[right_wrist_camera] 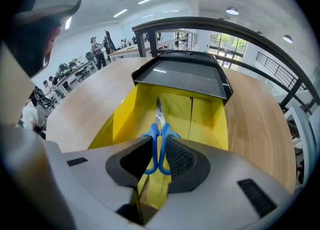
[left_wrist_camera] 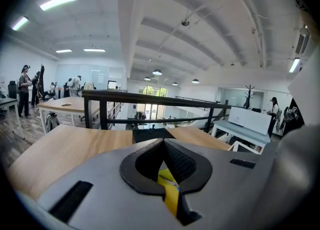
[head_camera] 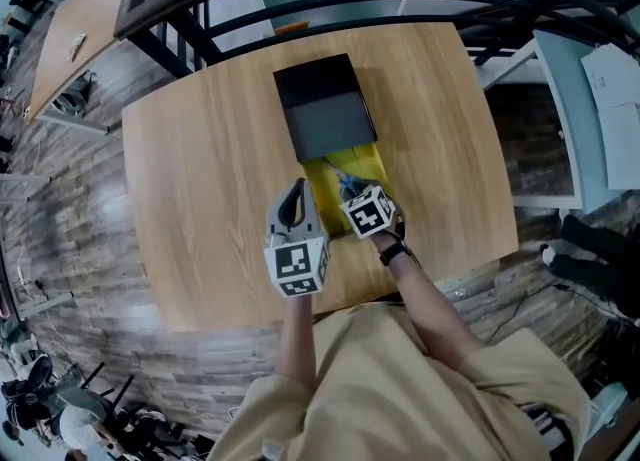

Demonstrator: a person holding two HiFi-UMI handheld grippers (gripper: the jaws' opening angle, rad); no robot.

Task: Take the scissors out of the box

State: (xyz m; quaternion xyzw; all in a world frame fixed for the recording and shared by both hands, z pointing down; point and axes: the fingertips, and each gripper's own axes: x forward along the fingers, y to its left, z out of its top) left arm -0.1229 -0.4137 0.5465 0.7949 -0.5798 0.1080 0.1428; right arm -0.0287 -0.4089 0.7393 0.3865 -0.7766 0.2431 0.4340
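Note:
A yellow box (head_camera: 366,163) stands open on the wooden table, its black lid (head_camera: 325,104) folded back behind it. Blue-handled scissors (right_wrist_camera: 159,116) lie inside, blades pointing toward the lid (right_wrist_camera: 182,77). My right gripper (right_wrist_camera: 159,146) reaches down into the box (right_wrist_camera: 206,119), and its pads press on the two blue handle loops. In the head view it (head_camera: 346,189) sits over the box's near end. My left gripper (head_camera: 297,191) is at the box's near left wall. Its jaws (left_wrist_camera: 163,146) are shut with a thin yellow strip of that wall between them.
The round-cornered wooden table (head_camera: 200,179) ends close to my body at the near edge. A black railing (head_camera: 200,9) runs behind it, with a drop beyond. A pale desk (head_camera: 590,99) stands to the right. People stand far off at the left (left_wrist_camera: 24,94).

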